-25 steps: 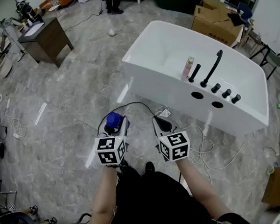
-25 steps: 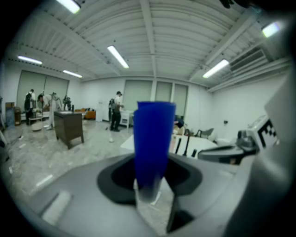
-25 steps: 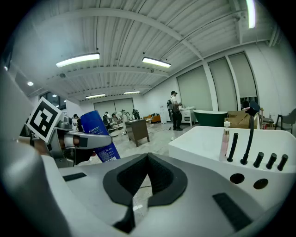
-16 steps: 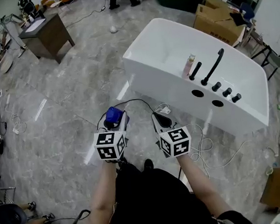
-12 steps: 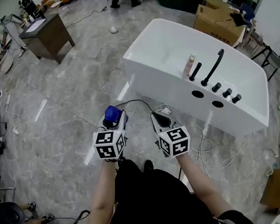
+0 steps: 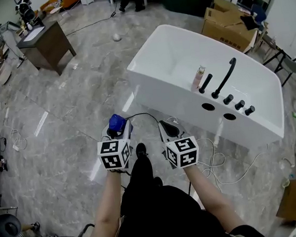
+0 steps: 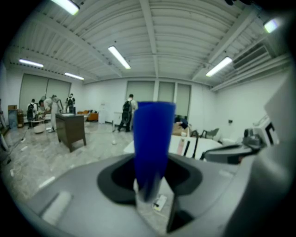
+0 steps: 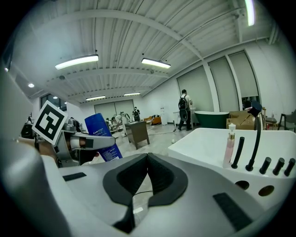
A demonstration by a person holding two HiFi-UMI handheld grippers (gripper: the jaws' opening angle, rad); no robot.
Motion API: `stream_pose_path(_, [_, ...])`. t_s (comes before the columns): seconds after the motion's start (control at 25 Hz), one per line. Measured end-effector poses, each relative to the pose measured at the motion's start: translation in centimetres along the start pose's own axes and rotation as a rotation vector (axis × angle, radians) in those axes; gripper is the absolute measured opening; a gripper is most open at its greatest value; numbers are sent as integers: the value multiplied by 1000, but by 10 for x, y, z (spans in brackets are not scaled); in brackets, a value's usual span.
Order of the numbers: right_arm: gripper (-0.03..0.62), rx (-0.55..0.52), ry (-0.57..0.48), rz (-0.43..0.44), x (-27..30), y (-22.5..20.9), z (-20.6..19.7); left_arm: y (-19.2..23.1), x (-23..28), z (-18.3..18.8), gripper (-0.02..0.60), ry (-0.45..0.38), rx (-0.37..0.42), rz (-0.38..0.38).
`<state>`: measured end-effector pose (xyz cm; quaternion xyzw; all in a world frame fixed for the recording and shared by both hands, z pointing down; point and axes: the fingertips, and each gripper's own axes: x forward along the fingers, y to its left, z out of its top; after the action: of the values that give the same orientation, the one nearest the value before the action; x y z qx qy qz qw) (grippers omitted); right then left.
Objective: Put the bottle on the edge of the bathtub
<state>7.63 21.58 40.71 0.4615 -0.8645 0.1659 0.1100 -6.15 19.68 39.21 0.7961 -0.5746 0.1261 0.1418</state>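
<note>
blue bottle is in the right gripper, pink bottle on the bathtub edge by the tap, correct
No: the blue bottle is in the left gripper, as the left gripper view shows; the right gripper is shut, empty. The pink bottle is on the bathtub edge by the tap.

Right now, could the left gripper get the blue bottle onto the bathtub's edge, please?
Probably not from here: the left gripper, holding the blue bottle, is short of the bathtub. Only floor lies between, so a step forward should do.

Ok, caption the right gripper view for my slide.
Right gripper, jaws shut and empty, faces the white bathtub; the left gripper grips a blue cylindrical bottle.
</note>
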Motion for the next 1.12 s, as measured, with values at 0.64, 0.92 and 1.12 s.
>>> stream_pose_path(0.64, [3,8,11,-37,129,-55,47,81,132,36,163,25,-11,-26])
stream_pose_path(0.92, [4,13,16,-78,193,-77,77,128,187,60,163,27,-17,-31])
stream_pose_path(1.12, [3,0,21,-96,227,-87,90,151,218,70,163,24,-20,-41])
